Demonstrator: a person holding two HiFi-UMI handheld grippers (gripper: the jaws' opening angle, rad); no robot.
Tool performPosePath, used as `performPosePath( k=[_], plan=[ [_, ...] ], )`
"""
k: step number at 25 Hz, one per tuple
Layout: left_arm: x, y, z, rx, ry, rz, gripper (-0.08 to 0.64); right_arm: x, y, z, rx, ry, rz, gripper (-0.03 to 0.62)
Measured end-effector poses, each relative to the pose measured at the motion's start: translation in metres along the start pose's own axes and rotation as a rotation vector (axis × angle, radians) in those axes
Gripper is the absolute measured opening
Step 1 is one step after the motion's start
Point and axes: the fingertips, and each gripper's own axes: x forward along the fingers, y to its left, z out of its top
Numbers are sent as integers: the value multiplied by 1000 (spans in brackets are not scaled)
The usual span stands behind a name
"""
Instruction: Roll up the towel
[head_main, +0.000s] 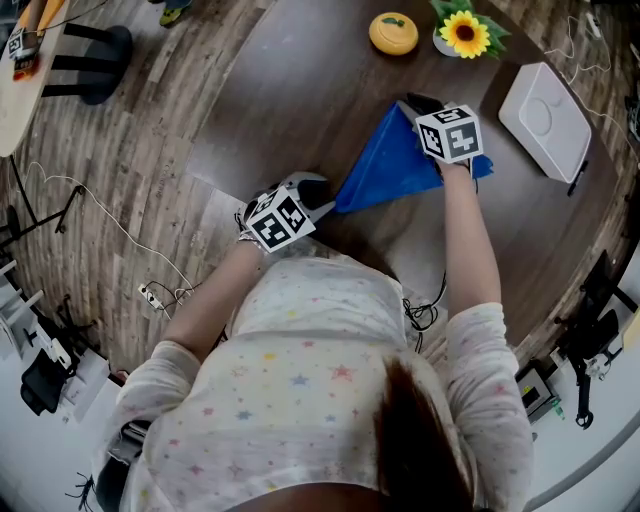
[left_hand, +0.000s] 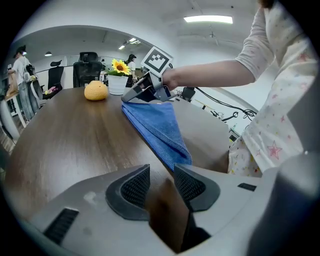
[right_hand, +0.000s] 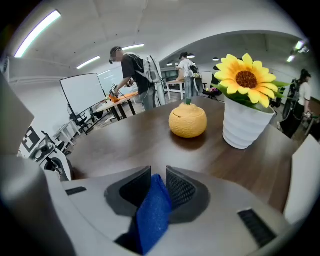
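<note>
Now R tongs — nose-down on towel

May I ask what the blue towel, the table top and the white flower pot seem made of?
Blue towel: soft cloth, perhaps microfibre; fine nap, hemmed edge.
Table top: wood or laminate; streaked grain, slight sheen.
White flower pot: ribbed, matt; plastic or ceramic.
</note>
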Motion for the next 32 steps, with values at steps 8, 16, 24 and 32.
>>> performPosePath(
  k=[8, 16, 24, 32],
  plan=[
    [-15, 14, 3, 33, -19, -2, 138, -47, 21, 23, 5, -121, -43, 97],
    [-16, 22, 38, 128, -71, -47, 138, -100, 26, -3, 104, -188, -148, 97],
    [9, 17, 75, 173, -85, -103, 150, -146, -2, -85, 292, -193, -324, 103],
    [39, 10, 82, 120, -57, -87, 205, -159, -23, -154, 508, -224, -462, 154]
  ],
)
